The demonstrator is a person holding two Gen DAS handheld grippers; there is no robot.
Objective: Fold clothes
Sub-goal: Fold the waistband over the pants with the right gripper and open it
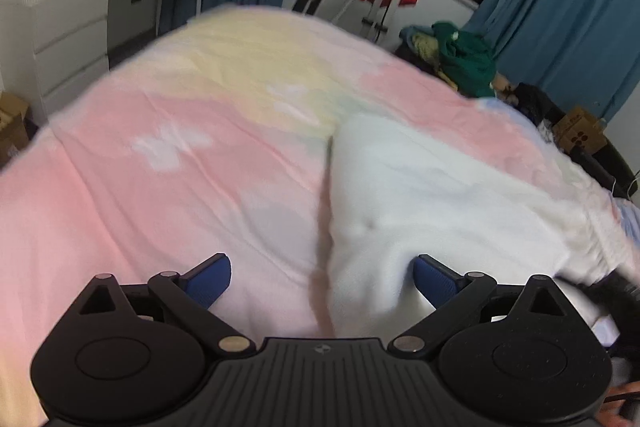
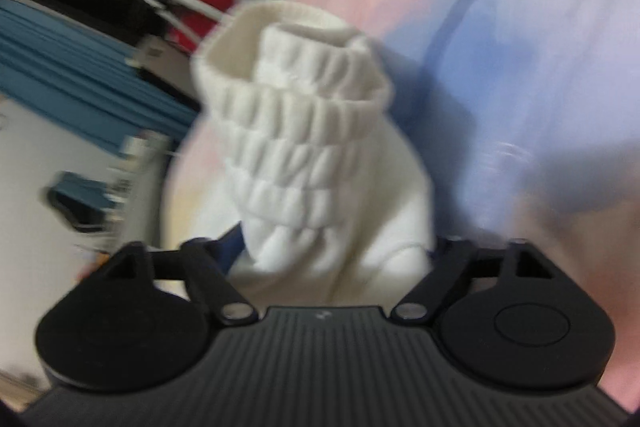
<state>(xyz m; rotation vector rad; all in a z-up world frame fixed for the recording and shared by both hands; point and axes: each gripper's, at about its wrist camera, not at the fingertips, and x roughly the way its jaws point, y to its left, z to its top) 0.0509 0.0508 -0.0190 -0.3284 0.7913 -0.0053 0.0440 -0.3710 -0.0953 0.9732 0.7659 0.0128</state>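
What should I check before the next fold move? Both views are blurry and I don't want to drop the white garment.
1. Right gripper has the white garment: cannot tell; the ribbed cuff sits between its fingers, but the fingertips are hidden.
2. Left gripper is free to grasp: ok; jaws wide apart, nothing between them.
3. Garment within the left gripper's reach: ok; its edge lies by the right-hand finger.
4. Garment spread flat on the bedspread: not ok; it is bunched.
5. Pile of clothes away from the folding area: ok; it sits at the far edge.
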